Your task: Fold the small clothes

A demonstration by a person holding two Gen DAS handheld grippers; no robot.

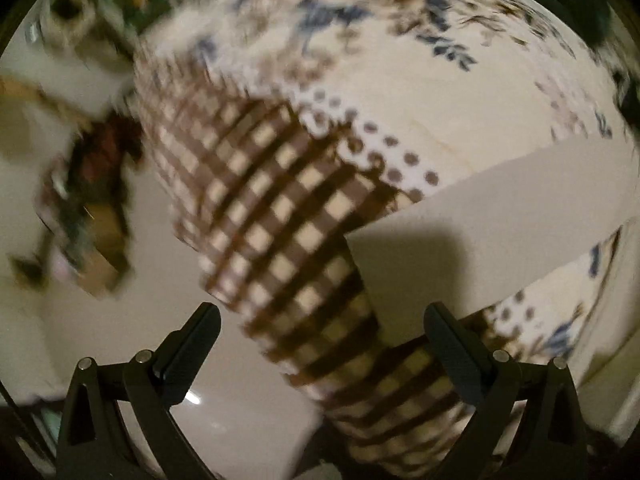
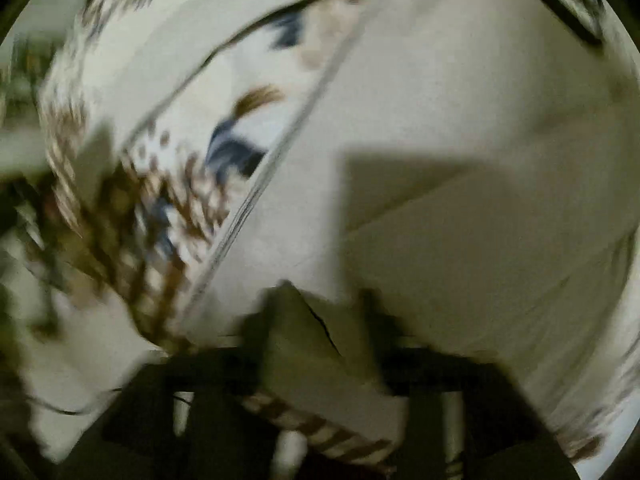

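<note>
Folding cleanly means drawing the patchwork cloth (image 1: 280,184), spread on the white desk (image 1: 168,280), over evenly: the right gripper (image 2: 320,320) seems clamped on its pale edge. The left gripper (image 1: 320,332), jaws apart, could pin the checked strip.

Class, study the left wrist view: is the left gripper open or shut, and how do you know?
Open. The left gripper has its two black fingers set wide apart, with the checked cloth showing between them, unclamped.

The left black, textured-fingered plastic tool (image 1: 322,322) has angular linkage arms. Silver round pins cap its joints. The right black tool (image 2: 320,304) is blurred.
</note>
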